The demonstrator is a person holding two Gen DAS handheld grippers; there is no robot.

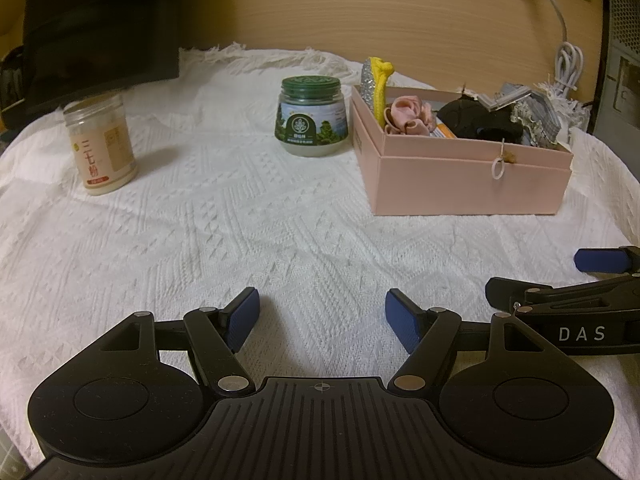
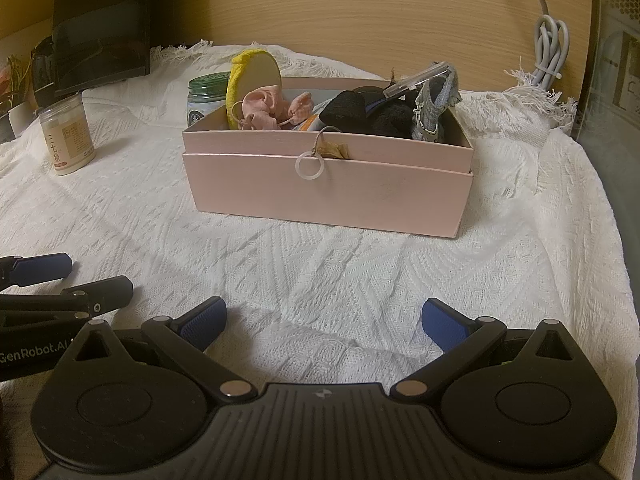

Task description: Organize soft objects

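Note:
A pink box [image 1: 468, 184] [image 2: 328, 196] stands on the white cloth and holds soft things: a yellow sponge pad [image 1: 378, 88] [image 2: 256, 76], a pink scrunchie [image 1: 408, 116] [image 2: 264, 110], black fabric [image 1: 476, 120] [image 2: 372, 114] and a grey lace-trimmed cloth [image 1: 532, 116] [image 2: 434, 108]. A small white ring [image 2: 309, 166] hangs on the box front. My left gripper [image 1: 322, 320] is open and empty, low over the cloth, left of the box. My right gripper [image 2: 324, 322] is open and empty in front of the box. Each shows at the other view's edge.
A green-lidded jar [image 1: 310, 116] [image 2: 206, 94] stands left of the box. A pale powder jar [image 1: 102, 144] [image 2: 68, 136] stands further left. A dark monitor [image 1: 100, 32] is at the back left. A coiled white cable [image 1: 566, 66] [image 2: 550, 52] lies at the back right.

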